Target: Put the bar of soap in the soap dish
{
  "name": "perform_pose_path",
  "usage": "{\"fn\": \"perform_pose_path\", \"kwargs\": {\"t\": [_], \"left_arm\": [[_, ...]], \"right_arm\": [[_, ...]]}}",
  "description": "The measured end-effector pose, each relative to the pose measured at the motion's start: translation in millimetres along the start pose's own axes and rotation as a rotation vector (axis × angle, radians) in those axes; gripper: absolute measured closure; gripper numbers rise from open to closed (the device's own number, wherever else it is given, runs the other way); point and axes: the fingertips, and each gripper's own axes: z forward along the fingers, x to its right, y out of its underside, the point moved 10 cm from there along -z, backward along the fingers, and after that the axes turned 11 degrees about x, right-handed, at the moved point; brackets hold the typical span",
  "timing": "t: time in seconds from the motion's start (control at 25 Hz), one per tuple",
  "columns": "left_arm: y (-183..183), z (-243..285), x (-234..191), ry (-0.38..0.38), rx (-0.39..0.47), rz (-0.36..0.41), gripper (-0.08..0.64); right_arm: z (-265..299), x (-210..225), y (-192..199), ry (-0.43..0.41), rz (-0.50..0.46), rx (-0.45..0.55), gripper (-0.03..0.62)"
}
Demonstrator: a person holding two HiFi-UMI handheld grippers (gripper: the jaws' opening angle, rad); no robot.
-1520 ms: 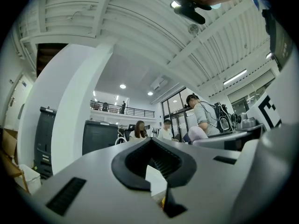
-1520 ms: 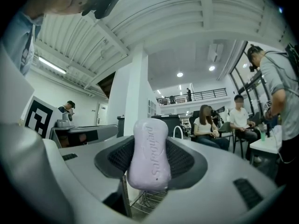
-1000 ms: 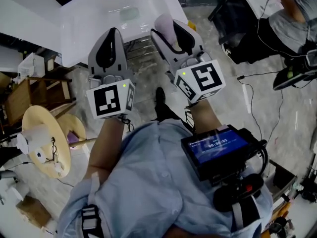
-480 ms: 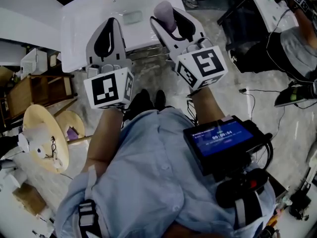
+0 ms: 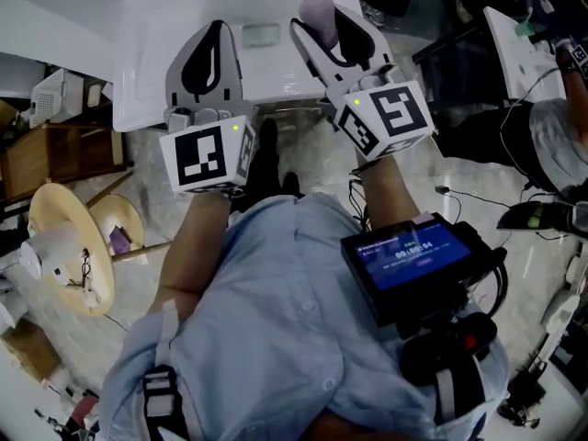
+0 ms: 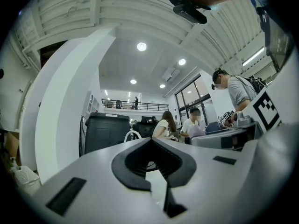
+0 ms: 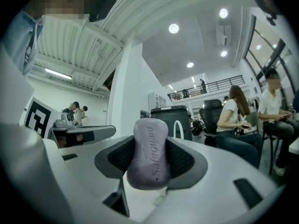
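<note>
Holding the purple bar of soap (image 7: 149,153) upright, my right gripper (image 5: 323,24) has its jaws clamped on it, just beside the soap dish (image 5: 260,35) on the white desk (image 5: 152,35). Left gripper (image 6: 152,143) jaws are closed together, gripping nothing.

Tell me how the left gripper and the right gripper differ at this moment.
The right gripper clamps the lilac bar of soap in its jaws; the left gripper has its jaws shut on nothing. In the head view the left gripper points straight ahead, while the right gripper slants leftward. Both carry a marker cube and reach over the white table.
</note>
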Motion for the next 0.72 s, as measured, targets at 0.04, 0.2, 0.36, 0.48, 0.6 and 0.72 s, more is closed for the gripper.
{"fn": "perform_pose_path", "kwargs": {"t": [0.04,0.2,0.36,0.48,0.6,0.72], "left_arm": [[2.9,-0.8,1.5,0.004,-0.009,-0.011,0.551],[8.2,-0.1,6.3,0.014,-0.031,-0.04,0.551],[4.3,3.3,9.2,0.026,-0.007,-0.034,0.551],[-5.4,9.1,8.6,0.027,0.05,-0.02,0.551],[-11.5,12.8,9.9,0.05,0.063,-0.01,0.551],[-17.3,14.0,11.9,0.044,0.088,-0.025,0.551]], "right_arm": [[-2.5,0.1,2.4,-0.001,0.001,-0.006,0.379],[-11.2,0.6,8.7,-0.003,-0.001,-0.029,0.379],[-15.4,2.9,9.3,-0.01,-0.024,-0.029,0.379],[-14.8,4.4,7.5,-0.019,-0.048,-0.012,0.379],[-16.5,6.9,7.9,-0.013,-0.068,-0.01,0.379],[-19.3,7.9,11.7,-0.011,-0.083,-0.032,0.379]]}}
